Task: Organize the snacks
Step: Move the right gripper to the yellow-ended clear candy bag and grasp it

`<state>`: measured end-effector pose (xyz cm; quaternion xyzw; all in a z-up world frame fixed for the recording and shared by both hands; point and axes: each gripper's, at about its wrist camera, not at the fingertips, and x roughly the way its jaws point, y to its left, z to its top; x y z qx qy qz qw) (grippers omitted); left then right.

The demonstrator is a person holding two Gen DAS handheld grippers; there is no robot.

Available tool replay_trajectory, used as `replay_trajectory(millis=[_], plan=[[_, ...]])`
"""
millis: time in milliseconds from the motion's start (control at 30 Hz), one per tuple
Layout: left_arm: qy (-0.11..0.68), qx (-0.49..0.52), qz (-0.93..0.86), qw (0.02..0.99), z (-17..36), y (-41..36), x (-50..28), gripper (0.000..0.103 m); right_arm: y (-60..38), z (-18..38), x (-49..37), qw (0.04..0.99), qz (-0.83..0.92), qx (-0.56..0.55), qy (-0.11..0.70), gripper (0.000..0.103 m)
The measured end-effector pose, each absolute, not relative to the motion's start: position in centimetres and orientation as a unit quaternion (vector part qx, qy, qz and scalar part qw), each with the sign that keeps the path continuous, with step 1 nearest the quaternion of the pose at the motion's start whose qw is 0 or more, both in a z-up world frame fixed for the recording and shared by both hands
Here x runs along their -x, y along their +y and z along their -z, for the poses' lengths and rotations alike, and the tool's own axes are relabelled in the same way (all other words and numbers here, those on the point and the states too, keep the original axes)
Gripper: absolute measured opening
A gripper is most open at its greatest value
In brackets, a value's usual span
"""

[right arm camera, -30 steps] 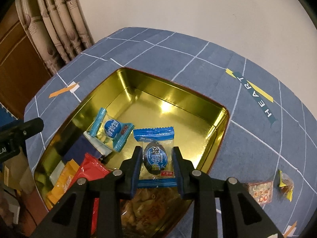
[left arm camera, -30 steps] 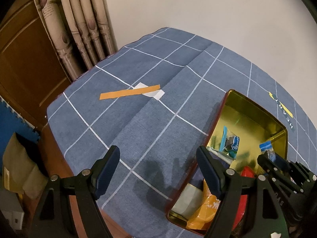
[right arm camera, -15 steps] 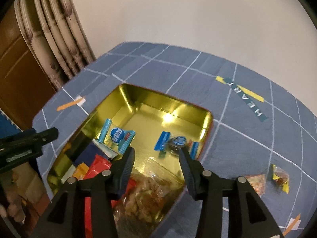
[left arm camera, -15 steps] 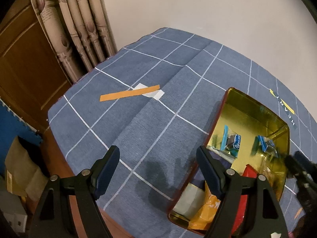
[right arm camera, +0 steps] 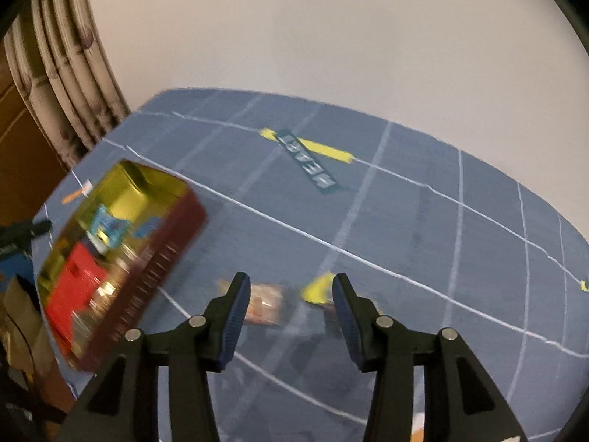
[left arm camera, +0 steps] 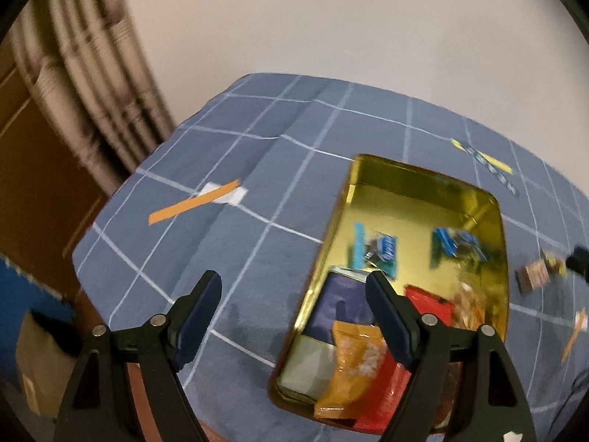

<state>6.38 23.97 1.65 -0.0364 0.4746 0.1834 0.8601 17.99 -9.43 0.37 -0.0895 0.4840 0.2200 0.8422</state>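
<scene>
The right gripper (right arm camera: 291, 311) hangs empty with jaws apart above the blue checked cloth (right arm camera: 405, 228), over 2 blurred snack packets (right arm camera: 263, 304). The gold tin (right arm camera: 121, 243) sits left.

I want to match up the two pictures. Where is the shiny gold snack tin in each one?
Left wrist view: the gold snack tin sits right of centre, reaching toward the bottom edge, partly behind the left tool's right finger.
Right wrist view: the tin is at the left side, blurred, its dark red outer wall showing.
Shared landmark: the orange tape strip, on the tablecloth left of the tin in both.
</scene>
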Motion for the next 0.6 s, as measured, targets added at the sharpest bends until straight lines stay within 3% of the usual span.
replay_trajectory(millis=[400,600], plan=[[0.467,-0.039,-0.053,0.882,-4.4,16.3,-9.1,0.078,-10.8,2.9,-20.6,0.793,-0.302,0.151,0.508,0.047],[0.469,-0.065,-0.01,0.881,-4.6,12.6,-11.6,0.078,-11.1,4.0,-21.0,0.789,-0.32,0.13,0.508,0.047]])
